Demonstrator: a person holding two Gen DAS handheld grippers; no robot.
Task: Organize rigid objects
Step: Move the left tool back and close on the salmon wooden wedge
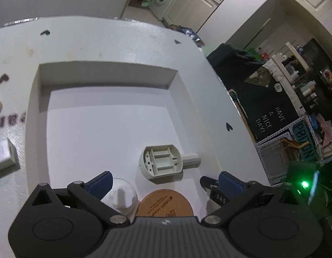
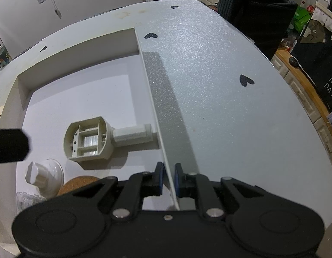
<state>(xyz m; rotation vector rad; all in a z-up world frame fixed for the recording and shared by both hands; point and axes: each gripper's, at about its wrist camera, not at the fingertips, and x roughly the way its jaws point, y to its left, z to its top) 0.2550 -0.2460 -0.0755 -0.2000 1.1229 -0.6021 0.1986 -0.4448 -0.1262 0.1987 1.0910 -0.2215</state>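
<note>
A: Sitting in the white box (image 1: 32, 99): grey plastic part (image 1: 163, 162), hollow side up, stub pointing right toward the right wall. Nearer, a clear dome (image 1: 123, 195) and a cork coaster (image 1: 166, 202), touching or nearly so (hard to tell from the left wrist view). Small black item at the near right corner, too hidden to name.

B: Same grey part (image 2: 88, 139) from the right wrist view, stub end just beside the wall. Dome (image 2: 45, 176) showing a white knob; coaster (image 2: 77, 185) partly under it or behind it.

A: And outside the box? White block (image 1: 4, 157) on the table (image 1: 123, 40) to the left, well apart from the tray contents, plus a wooden round thing at the far left edge, mostly cut off.

B: Left gripper (image 1: 159, 182) hovering over the near end of the box, jaws wide apart, nothing between them. Right gripper (image 2: 167, 177) straddling the right wall of the box (image 2: 150, 81), blue pads either side, close to it; pinched fully or only nearly, cannot say.

A: Likely steadying the box, then. Best kept low and square on the wall, no twisting (thin wall, probably bends easily).

B: Agreed. For the left: probably off to fetch the white block next. Lifting clear of the dome first, approaching the block across its narrow sides, closing gently, then setting down in the bare far half of the box.
</note>
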